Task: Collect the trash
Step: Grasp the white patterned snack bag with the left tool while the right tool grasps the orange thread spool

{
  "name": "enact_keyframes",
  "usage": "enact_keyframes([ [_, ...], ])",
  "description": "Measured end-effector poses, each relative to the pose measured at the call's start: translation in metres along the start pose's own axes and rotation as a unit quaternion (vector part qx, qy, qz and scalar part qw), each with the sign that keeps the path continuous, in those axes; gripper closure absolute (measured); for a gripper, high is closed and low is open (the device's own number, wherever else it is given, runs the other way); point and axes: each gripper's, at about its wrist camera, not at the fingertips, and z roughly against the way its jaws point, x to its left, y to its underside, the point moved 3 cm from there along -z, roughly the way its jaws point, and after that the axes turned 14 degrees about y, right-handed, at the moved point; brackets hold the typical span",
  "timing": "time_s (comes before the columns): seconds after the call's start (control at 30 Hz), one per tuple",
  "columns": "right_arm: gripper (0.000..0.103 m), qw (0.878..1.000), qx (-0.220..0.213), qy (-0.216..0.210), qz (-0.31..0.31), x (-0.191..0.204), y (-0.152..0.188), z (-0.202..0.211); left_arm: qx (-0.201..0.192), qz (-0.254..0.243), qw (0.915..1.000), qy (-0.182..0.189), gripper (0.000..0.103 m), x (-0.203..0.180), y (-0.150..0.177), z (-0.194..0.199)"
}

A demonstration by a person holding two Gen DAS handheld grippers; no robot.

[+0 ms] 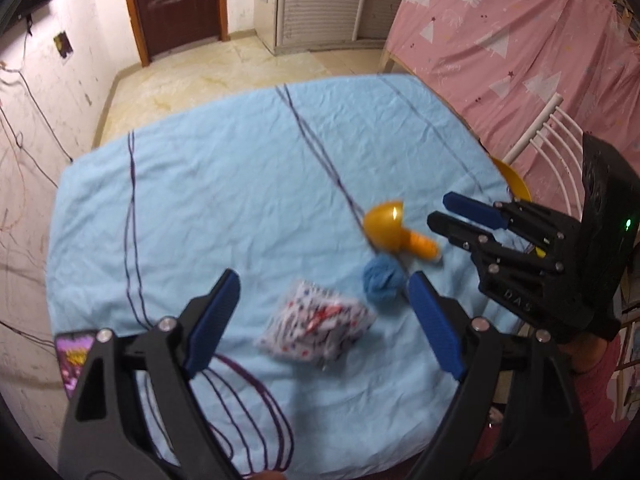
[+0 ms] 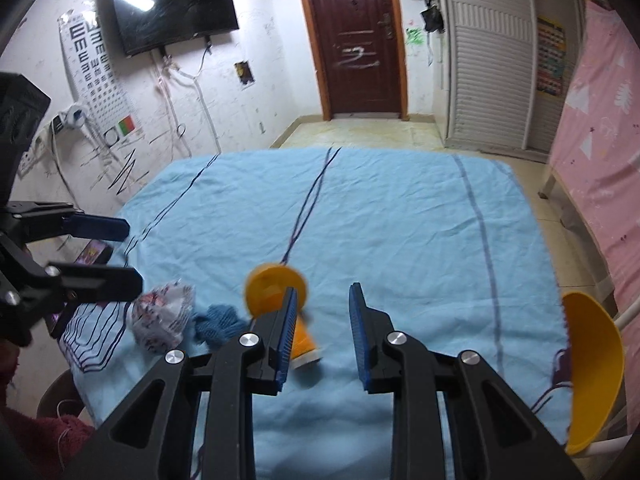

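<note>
On the blue cloth lie a crumpled white printed wrapper (image 1: 318, 330) (image 2: 162, 318), a blue crumpled wad (image 1: 383, 279) (image 2: 218, 322), a small yellow bowl on its side (image 1: 385, 226) (image 2: 276, 286) and an orange tube (image 1: 424, 245) (image 2: 304, 346) beside it. My left gripper (image 1: 320, 300) is open and empty, held just above the wrapper; it also shows at the left of the right wrist view (image 2: 128, 252). My right gripper (image 2: 323, 332) is open and empty, with the tube by its left finger; it shows at the right of the left wrist view (image 1: 440, 210).
The blue cloth (image 1: 224, 184) (image 2: 400, 216) covers the table. A large yellow bowl (image 2: 596, 368) (image 1: 514, 182) sits at the table's right edge by a white chair (image 1: 548, 136). A purple packet (image 1: 72, 356) (image 2: 94, 254) lies at the left edge. A pink sheet (image 1: 520, 40) hangs on the right.
</note>
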Motion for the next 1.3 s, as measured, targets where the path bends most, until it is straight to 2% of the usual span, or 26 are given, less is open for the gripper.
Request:
enact_keyframes([
  [0.17, 0.083, 1.0, 0.018, -0.002, 0.019, 0.012, 0.007, -0.006, 0.018, -0.007, 0.9997, 0.013, 0.021, 0.004, 0.021, -0.011],
  [0.43, 0.083, 0.999, 0.038, 0.003, 0.039, 0.022, 0.01, -0.019, 0.027, -0.032, 0.9991, -0.002, 0.021, 0.005, 0.035, -0.027],
  [0.5, 0.083, 0.998, 0.04, 0.006, 0.044, 0.024, 0.011, -0.022, 0.026, -0.038, 0.9989, -0.008, 0.027, 0.006, 0.035, -0.032],
  [0.57, 0.083, 0.998, 0.04, 0.009, 0.048, 0.025, 0.011, -0.023, 0.029, -0.04, 0.9987, -0.01, 0.039, 0.006, 0.035, -0.036],
  [0.7, 0.083, 0.998, 0.039, 0.009, 0.056, 0.024, 0.012, -0.023, 0.025, -0.05, 0.9983, -0.018, 0.05, 0.007, 0.036, -0.039],
  [0.77, 0.083, 0.998, 0.039, 0.008, 0.058, 0.024, 0.012, -0.023, 0.023, -0.045, 0.9986, -0.017, 0.058, 0.01, 0.036, -0.039],
  [0.9, 0.085, 0.997, 0.038, 0.004, 0.06, 0.023, 0.013, -0.022, 0.019, -0.043, 0.9987, -0.018, 0.062, 0.011, 0.038, -0.037],
  [1.0, 0.092, 0.998, 0.039, -0.002, 0.057, 0.021, 0.014, -0.019, 0.016, -0.04, 0.9988, -0.021, 0.063, 0.011, 0.039, -0.034],
  [1.3, 0.093, 0.999, 0.02, -0.005, 0.032, 0.002, 0.021, 0.008, -0.009, -0.032, 0.9987, -0.04, 0.063, 0.011, 0.033, -0.015],
])
